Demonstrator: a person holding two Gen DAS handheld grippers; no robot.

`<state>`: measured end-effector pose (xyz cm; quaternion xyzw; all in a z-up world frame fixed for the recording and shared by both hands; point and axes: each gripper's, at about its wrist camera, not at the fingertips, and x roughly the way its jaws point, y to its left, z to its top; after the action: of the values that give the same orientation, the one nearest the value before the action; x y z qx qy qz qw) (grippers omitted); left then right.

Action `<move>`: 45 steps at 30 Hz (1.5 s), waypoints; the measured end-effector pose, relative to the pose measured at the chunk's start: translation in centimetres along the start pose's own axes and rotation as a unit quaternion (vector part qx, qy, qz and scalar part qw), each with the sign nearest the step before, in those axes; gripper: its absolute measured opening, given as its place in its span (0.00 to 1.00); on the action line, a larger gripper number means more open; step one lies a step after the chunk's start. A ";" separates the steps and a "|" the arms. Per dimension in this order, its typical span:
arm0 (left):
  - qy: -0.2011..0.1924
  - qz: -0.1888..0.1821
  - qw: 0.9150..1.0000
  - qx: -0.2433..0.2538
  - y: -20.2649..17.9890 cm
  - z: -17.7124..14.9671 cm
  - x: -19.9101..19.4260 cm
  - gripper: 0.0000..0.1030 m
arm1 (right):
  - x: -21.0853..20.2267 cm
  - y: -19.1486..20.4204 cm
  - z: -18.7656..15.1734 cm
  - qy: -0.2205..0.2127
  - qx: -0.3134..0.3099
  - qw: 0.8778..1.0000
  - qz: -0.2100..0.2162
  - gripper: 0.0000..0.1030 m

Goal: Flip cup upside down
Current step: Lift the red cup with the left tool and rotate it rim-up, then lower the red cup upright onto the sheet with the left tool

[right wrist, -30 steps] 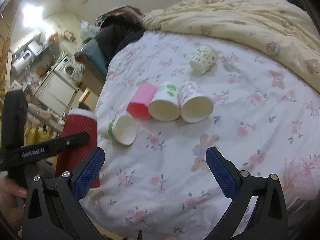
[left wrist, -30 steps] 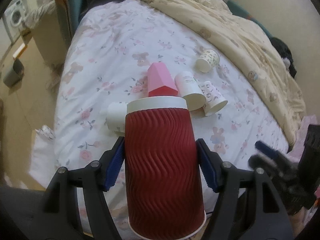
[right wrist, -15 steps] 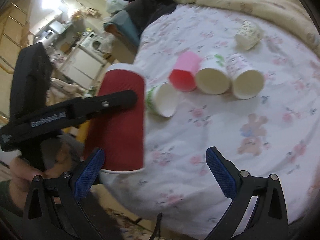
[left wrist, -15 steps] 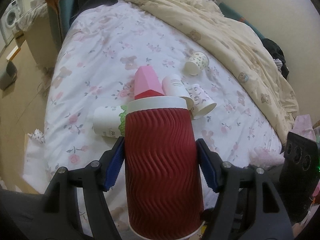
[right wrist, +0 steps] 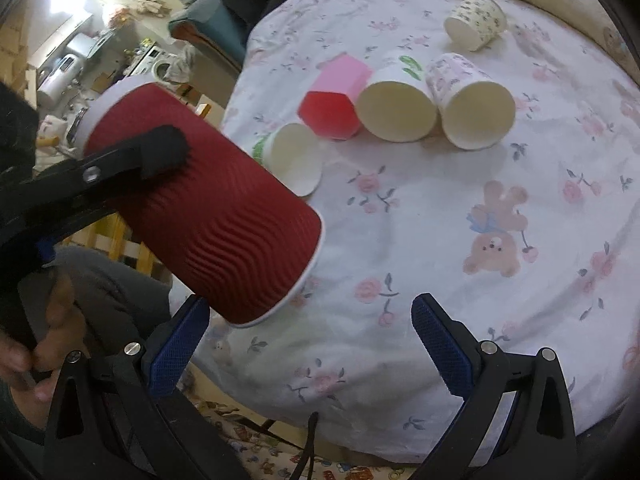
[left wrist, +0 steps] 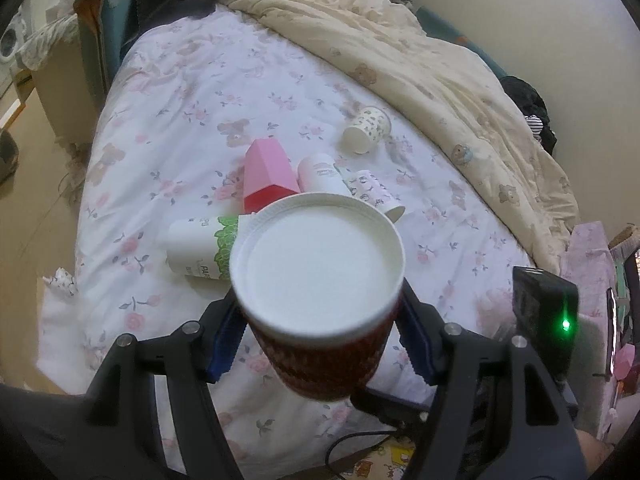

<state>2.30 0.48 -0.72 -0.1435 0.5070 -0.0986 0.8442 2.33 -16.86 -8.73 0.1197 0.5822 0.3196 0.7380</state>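
Note:
My left gripper (left wrist: pixel 318 340) is shut on a red ribbed paper cup (left wrist: pixel 320 272), held in the air over the near edge of the bed. The cup's white base faces the left wrist camera. In the right wrist view the red cup (right wrist: pixel 208 216) is tilted, its open rim pointing down and right toward the sheet, with the left gripper's finger (right wrist: pixel 132 160) across its side. My right gripper (right wrist: pixel 308 340) is open and empty, just below and right of the cup's rim.
Several paper cups lie on their sides on the floral sheet (right wrist: pixel 440 240): a pink one (right wrist: pixel 334 100), two white ones (right wrist: pixel 396 106) (right wrist: pixel 294 156), patterned ones (right wrist: pixel 472 104) (right wrist: pixel 476 20). A beige quilt (left wrist: pixel 420 60) covers the bed's far side. The right gripper's body (left wrist: pixel 546 312) shows at right.
The left gripper has tipped the red cup forward, so its base now faces the left camera. The cup has moved closer to the right gripper, over the bed edge.

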 end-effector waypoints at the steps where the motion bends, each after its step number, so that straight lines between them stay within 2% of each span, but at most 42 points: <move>1: -0.001 0.002 1.000 0.000 0.0 0.0 0.0 0.63 | 0.0 -0.2 0.0 0.001 0.004 1.000 -0.007 1.00; 4: -0.007 0.020 1.000 0.002 0.0 0.1 -0.1 0.63 | -0.5 -0.5 0.0 -0.006 0.008 1.000 -0.003 1.00; 8: -0.012 0.050 0.999 0.011 -0.2 0.7 0.3 0.63 | -3.0 -2.0 0.4 -0.060 0.035 0.997 -0.031 1.00; 12: -0.017 0.076 0.996 0.036 -1.6 1.3 1.2 0.63 | -6.5 -4.1 0.4 -0.134 0.077 0.984 -0.084 1.00; 16: -0.024 0.098 0.993 0.056 -3.7 1.8 3.3 0.63 | -9.4 -6.3 -0.2 -0.181 0.118 0.970 -0.107 1.00; 21: -0.010 0.120 0.990 0.076 -5.5 2.3 6.9 0.64 | -10.5 -8.3 -0.9 -0.184 0.150 0.966 -0.103 1.00; 24: -0.002 0.132 0.990 0.054 -5.6 2.7 9.0 0.64 | -11.1 -8.7 -1.0 -0.191 0.160 0.963 -0.100 1.00; 32: -0.016 0.174 0.983 0.060 -5.9 2.9 11.5 0.64 | -11.5 -8.8 -0.6 -0.200 0.164 0.963 -0.082 1.00; 40: -0.012 0.174 0.982 0.069 -5.8 2.4 12.1 0.65 | -11.4 -8.9 -0.6 -0.197 0.169 0.963 -0.073 1.00; 44: 0.003 0.155 0.986 0.054 -5.3 2.5 11.9 0.65 | -11.5 -8.8 -0.6 -0.198 0.167 0.963 -0.074 1.00; 45: 0.012 0.147 0.988 0.051 -5.2 2.5 12.0 0.69 | -11.5 -8.8 -0.6 -0.198 0.168 0.963 -0.075 1.00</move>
<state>10.05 -7.79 -7.76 -0.0233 0.5273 -0.0012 0.8494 3.35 -30.73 -4.74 0.2589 0.4771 0.1313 0.8295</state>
